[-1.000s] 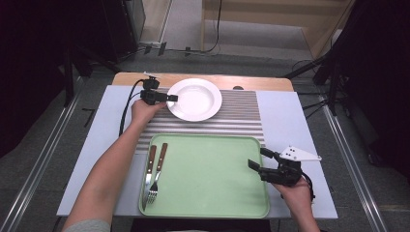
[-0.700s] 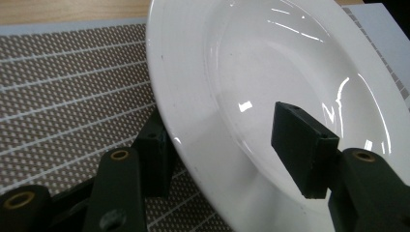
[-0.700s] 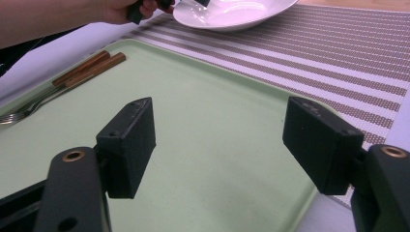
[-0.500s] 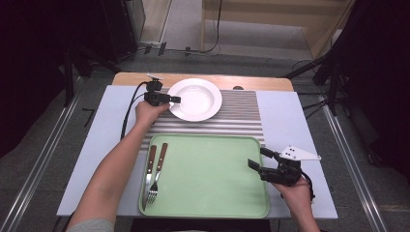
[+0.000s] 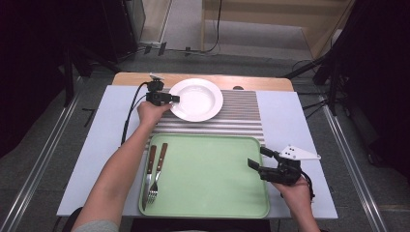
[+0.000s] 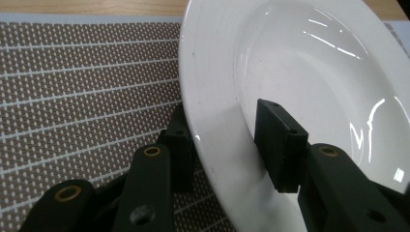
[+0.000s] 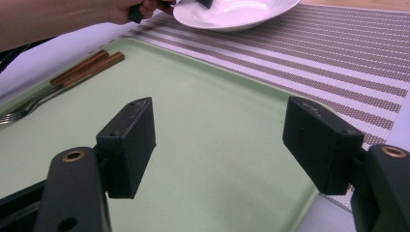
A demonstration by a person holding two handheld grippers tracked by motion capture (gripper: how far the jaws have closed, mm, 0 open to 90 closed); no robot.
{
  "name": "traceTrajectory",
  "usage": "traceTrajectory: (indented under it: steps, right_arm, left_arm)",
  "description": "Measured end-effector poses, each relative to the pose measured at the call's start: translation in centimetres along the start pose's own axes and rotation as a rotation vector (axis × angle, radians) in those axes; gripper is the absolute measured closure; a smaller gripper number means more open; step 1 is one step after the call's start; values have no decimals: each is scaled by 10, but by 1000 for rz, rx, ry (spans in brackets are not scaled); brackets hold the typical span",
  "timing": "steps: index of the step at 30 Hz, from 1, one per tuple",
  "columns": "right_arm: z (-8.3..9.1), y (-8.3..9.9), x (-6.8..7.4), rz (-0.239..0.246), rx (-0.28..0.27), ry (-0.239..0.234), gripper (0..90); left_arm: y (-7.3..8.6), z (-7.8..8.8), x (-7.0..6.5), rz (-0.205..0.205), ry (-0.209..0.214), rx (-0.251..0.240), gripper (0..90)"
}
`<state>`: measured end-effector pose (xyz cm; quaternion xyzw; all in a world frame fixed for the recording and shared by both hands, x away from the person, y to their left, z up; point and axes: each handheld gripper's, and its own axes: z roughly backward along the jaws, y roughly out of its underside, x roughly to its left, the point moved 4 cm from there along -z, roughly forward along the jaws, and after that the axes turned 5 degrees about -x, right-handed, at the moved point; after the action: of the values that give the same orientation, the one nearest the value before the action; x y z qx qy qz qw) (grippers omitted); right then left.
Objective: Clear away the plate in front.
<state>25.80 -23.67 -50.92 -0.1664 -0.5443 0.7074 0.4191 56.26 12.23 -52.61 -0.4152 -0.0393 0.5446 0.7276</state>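
A white plate lies on a striped placemat at the far middle of the table. My left gripper is at the plate's left rim. In the left gripper view, one jaw sits under the rim and the other over the plate, so the rim lies between them. The left gripper has just been closing its jaws, and a gap still shows at the pads. My right gripper hovers open over the right edge of the green tray, and the right gripper has nothing between its jaws.
A fork and a knife with wooden handles lie side by side at the tray's left end. The pale table top extends either side of the placemat. A cable trails from the left gripper.
The left gripper has edged onto the plate's left rim and its jaws have narrowed around it. The right hand has stayed in place.
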Motion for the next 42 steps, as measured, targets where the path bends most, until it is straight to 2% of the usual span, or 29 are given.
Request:
traceTrajectory:
  steps: [4, 10, 14, 15, 17, 20, 24, 28, 37, 42]
  right_arm:
    - [1, 0, -1, -3, -1, 4, 265]
    - [1, 0, -3, -3, -2, 6, 265]
    - [1, -1, -3, -3, -2, 7, 265]
    - [0, -1, -3, -1, -3, 8, 265]
    - [0, -1, -3, -2, -3, 9, 266]
    - [0, -1, -3, -4, -4, 9, 265]
    - [1, -1, -3, -6, -3, 10, 266]
    - [1, -1, -4, -8, -8, 11, 265]
    - [1, -1, -3, -8, -5, 8, 266]
    - [-1, -1, -3, -10, -4, 6, 265]
  left_arm:
    - [-2, 1, 0, 33, 17, -6, 634]
    - [-8, 9, -9, 37, 58, -35, 688]
    - [-12, 15, -16, 75, 121, -50, 743]
    - [-14, 16, -18, 73, 128, -54, 755]
    - [-17, 19, -24, 96, 168, -67, 785]
    - [-20, 21, -31, 65, 159, -67, 810]
    - [-24, 22, -35, 77, 139, -51, 811]
    - [-25, 23, -38, 66, 136, -29, 811]
    - [-33, 41, -38, 89, 155, -15, 812]
    - [-35, 54, -40, 82, 175, 0, 812]
